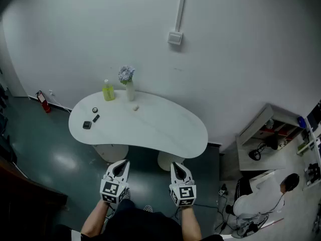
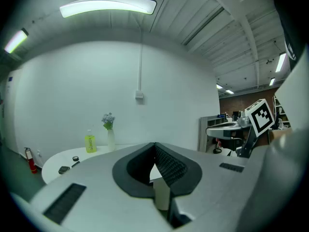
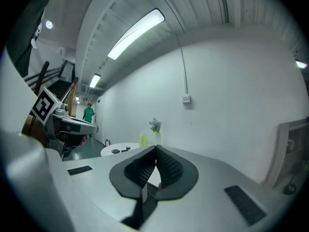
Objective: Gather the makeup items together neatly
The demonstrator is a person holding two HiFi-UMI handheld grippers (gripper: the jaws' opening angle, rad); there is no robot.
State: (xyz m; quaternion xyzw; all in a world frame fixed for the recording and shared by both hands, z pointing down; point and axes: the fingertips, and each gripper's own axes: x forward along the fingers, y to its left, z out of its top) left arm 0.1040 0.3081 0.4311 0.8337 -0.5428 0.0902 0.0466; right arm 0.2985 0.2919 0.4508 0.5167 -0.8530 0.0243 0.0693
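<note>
While both tools hang well short of the white kidney-shaped worktop (image 1: pixel 150 129), the left gripper (image 1: pixel 120 163) and the right gripper (image 1: pixel 176 165) each have their jaws pressed together with nothing between them, so gathering has not begun.

The makeup items sit at the worktop's far left end. A square black case (image 1: pixel 87 125) lies nearest the edge, a slim black stick (image 1: pixel 96 118) just beside it, and a round black pot (image 1: pixel 94 110) just beyond that. A small pale item (image 1: pixel 135 107) lies apart to the right, near a white vase (image 1: pixel 130 90) of flowers and a yellow-green bottle (image 1: pixel 108 91).

All four look small, rigid and light, and likely smooth-shelled, so a gentle pinch should do. The flat case and pot are probably best taken across their edges. The stick should be taken across its middle, square to its length, as it may roll.

The stick lies flat. In the head view its long axis runs diagonally from lower left to upper right. Which end is the cap is too small to tell.
</note>
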